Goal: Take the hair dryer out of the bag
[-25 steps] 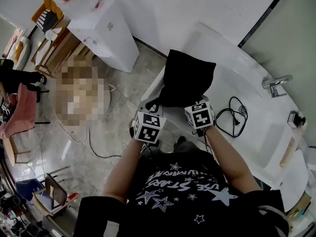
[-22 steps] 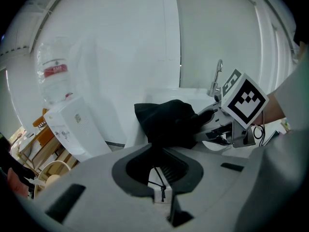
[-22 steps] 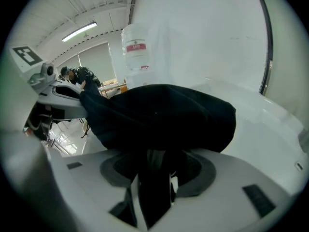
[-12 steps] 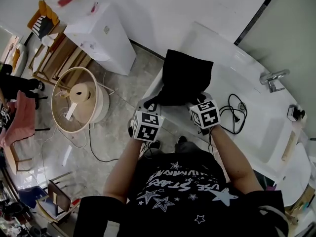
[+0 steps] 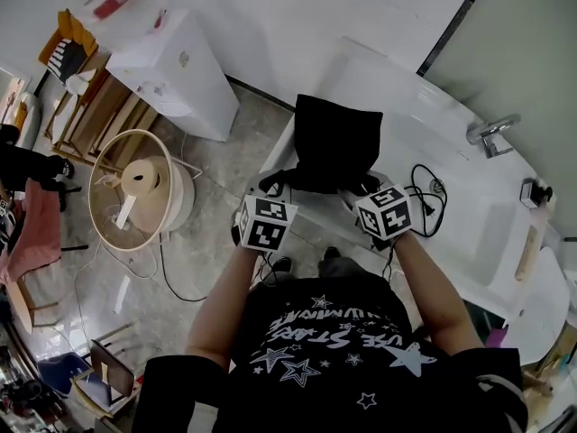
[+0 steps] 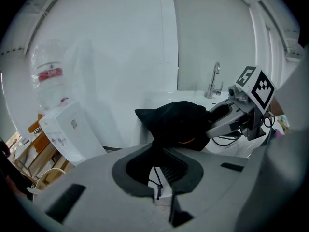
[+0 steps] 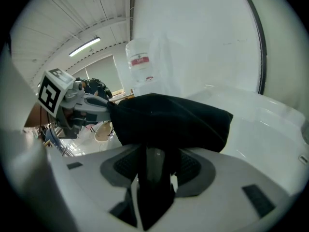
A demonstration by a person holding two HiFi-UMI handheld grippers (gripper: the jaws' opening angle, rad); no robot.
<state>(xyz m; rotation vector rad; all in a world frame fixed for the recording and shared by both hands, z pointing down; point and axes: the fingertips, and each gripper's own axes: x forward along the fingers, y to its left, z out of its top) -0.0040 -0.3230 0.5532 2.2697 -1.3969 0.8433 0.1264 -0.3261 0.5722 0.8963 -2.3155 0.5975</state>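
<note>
Forearms reach forward from a black star-printed shirt (image 5: pixel 334 332), each hand carrying a gripper with a marker cube. The left gripper (image 6: pixel 157 151) has its fingers pinched narrow on a fold of black cloth at the mouth of the bag (image 5: pixel 338 138), a thin drawstring dangling just below. The right gripper (image 7: pixel 155 151) keeps its fingers wide, closed around a dark, faintly shiny cylinder that looks like the handle of the hair dryer (image 7: pixel 155 170). The rest of the dryer is hidden inside the bag. That cylinder runs lengthwise along the fingers and straight into the bag's mouth. The bag lies over the near rim of a white bathtub (image 5: pixel 469 215), its long axis pointing away from the person, mouth toward the grippers and closed end toward the white wall (image 5: pixel 297 16). A black power cord (image 5: pixel 424 201) is looped in the tub just to the right of the bag, and a chrome faucet (image 5: pixel 489 133) stands farther along the rim. To the left, on the grey marbled floor (image 5: pixel 216 242), are a round wooden stand (image 5: pixel 140 188) and, farther off, a white cabinet (image 5: pixel 176 66). Against a second ago, the two cubes stand wider apart and the right gripper has drawn slightly outward, while the bag stays on the rim.
</note>
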